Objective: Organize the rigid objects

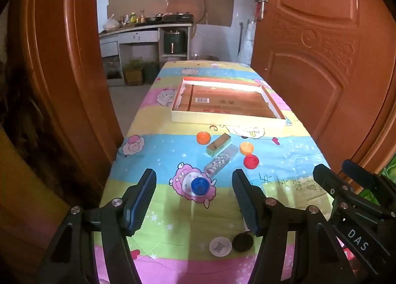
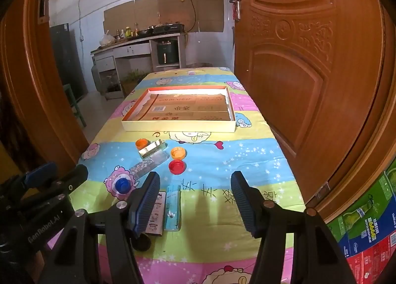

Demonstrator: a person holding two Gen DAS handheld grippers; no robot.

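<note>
A shallow cardboard tray (image 1: 229, 120) (image 2: 178, 126) lies mid-table. Before it lie two orange caps (image 1: 203, 137) (image 1: 246, 147), a gold box (image 1: 218, 144) (image 2: 152, 148), a clear patterned box (image 1: 220, 160) (image 2: 148, 162), a red cap (image 1: 251, 161) (image 2: 177, 167) and a blue cap (image 1: 199, 185) (image 2: 122, 184). A white disc (image 1: 220, 246) and a dark cap (image 1: 243, 242) lie nearest. The right wrist view shows a light blue tube (image 2: 172, 207) and a pink box (image 2: 156, 213). My left gripper (image 1: 194, 197) is open above the blue cap. My right gripper (image 2: 195, 199) is open and empty.
The table (image 1: 158, 160) wears a colourful cartoon cloth. Wooden doors (image 1: 309, 61) (image 2: 309, 73) stand close on both sides. A kitchen counter (image 1: 146, 31) is beyond. Printed cartons (image 2: 371, 229) stand at the right.
</note>
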